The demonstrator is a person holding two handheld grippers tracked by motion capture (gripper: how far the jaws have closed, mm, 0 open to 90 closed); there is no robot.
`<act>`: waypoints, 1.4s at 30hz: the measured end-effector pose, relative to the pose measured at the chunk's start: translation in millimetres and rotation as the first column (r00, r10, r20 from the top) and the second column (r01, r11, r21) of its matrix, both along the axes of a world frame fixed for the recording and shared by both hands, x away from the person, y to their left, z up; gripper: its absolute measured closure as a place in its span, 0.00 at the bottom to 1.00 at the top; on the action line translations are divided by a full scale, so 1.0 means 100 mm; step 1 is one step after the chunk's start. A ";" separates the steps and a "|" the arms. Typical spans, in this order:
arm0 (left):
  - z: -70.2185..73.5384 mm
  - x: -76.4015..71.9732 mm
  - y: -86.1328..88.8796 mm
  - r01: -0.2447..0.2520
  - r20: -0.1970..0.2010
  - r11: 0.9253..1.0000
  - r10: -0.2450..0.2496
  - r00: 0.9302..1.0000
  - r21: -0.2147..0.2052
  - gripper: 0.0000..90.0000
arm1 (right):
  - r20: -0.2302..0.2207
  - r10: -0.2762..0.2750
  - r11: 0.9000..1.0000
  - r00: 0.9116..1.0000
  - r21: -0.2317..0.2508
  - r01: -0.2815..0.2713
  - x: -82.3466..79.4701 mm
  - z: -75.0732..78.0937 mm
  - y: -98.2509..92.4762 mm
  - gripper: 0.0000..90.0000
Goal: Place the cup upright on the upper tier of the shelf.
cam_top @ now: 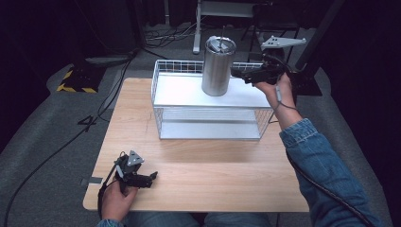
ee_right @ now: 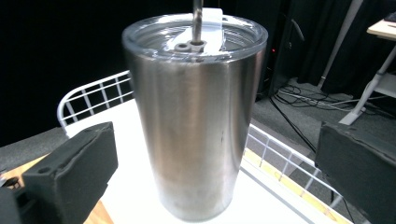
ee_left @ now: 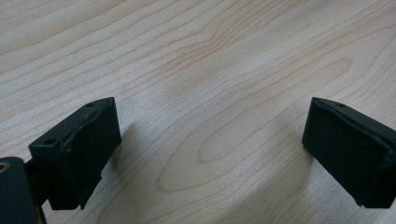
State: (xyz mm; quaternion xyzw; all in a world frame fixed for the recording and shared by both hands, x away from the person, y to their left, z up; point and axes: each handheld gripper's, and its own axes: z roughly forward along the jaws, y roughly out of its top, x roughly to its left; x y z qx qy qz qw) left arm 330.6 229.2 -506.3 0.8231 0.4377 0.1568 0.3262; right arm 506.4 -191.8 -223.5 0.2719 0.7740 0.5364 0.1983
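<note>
A steel tumbler [cam_top: 218,66] with a clear lid and a straw stands upright on the white top shelf of a wire rack [cam_top: 168,90]. My right gripper [cam_top: 239,73] is just right of the tumbler at mid height, open, its jaws pointing at the cup. In the right gripper view the tumbler [ee_right: 196,121] stands between the two spread jaws, apart from both. My left gripper [cam_top: 152,177] rests low over the wooden table [cam_top: 198,175] near its front left corner, open, with bare wood [ee_left: 210,126] between its jaws.
The rack has a lower shelf [cam_top: 208,124] under the white top and a raised wire rim at the back. Cables [cam_top: 56,151] run over the grey floor left of the table. A dark stand [cam_top: 307,71] rises behind the right hand.
</note>
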 end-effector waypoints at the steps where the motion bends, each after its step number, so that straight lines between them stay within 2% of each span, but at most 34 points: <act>1: 0.00 0.00 0.00 -0.001 0.000 1.000 0.001 1.000 0.000 0.05 | 0.002 0.007 1.000 1.000 -0.001 -0.007 -0.03 0.01 -0.03 0.00; 7: 0.00 0.00 0.00 -0.001 0.000 1.000 0.001 1.000 -0.001 0.05 | 0.011 0.037 0.999 0.999 0.001 -0.037 -0.21 0.03 -0.20 0.00; 11: 0.00 0.00 0.00 -0.002 0.000 1.000 0.002 1.000 0.000 0.05 | 0.015 0.057 0.998 0.998 0.001 -0.057 -0.40 0.01 -0.36 0.00; 12: 0.00 0.00 0.00 -0.002 0.000 1.000 0.002 1.000 0.000 0.05 | 0.015 0.057 0.998 0.998 0.001 -0.057 -0.40 0.01 -0.36 0.00; 15: 0.00 0.00 0.00 -0.007 0.000 1.000 0.007 1.000 -0.001 0.05 | 0.007 0.068 0.998 0.998 0.007 -0.068 -0.54 -0.02 -0.47 0.00; 23: 0.00 0.00 0.00 -0.009 -0.002 1.000 0.009 1.000 -0.001 0.05 | 0.000 0.090 0.996 0.996 -0.010 -0.090 -0.76 -0.11 -0.59 0.00; 26: 0.00 0.00 0.00 -0.009 -0.002 1.000 0.009 1.000 -0.001 0.05 | -0.006 0.100 0.995 0.995 -0.029 -0.100 -0.89 -0.19 -0.66 0.00; 32: 0.00 0.00 0.00 -0.009 -0.002 1.000 0.009 1.000 -0.002 0.05 | -0.014 0.100 0.994 0.995 -0.047 -0.100 -1.02 -0.31 -0.70 0.00; 36: 0.00 0.00 -0.01 -0.009 -0.002 1.000 0.009 1.000 -0.001 0.05 | -0.043 0.119 0.991 0.992 -0.060 -0.121 -1.14 -0.53 -0.72 0.00; 37: 0.00 0.00 -0.01 -0.009 -0.002 1.000 0.009 1.000 -0.001 0.05 | -0.043 0.119 0.991 0.992 -0.060 -0.121 -1.14 -0.53 -0.72 0.00; 39: 0.00 0.00 -0.01 -0.009 -0.002 1.000 0.009 1.000 -0.001 0.05 | -0.060 0.117 0.988 0.991 -0.091 -0.122 -1.20 -0.66 -0.74 0.00; 42: 0.00 0.00 0.00 -0.009 -0.002 1.000 0.009 1.000 -0.001 0.05 | -0.075 0.120 0.987 0.990 -0.098 -0.127 -1.25 -0.78 -0.75 0.00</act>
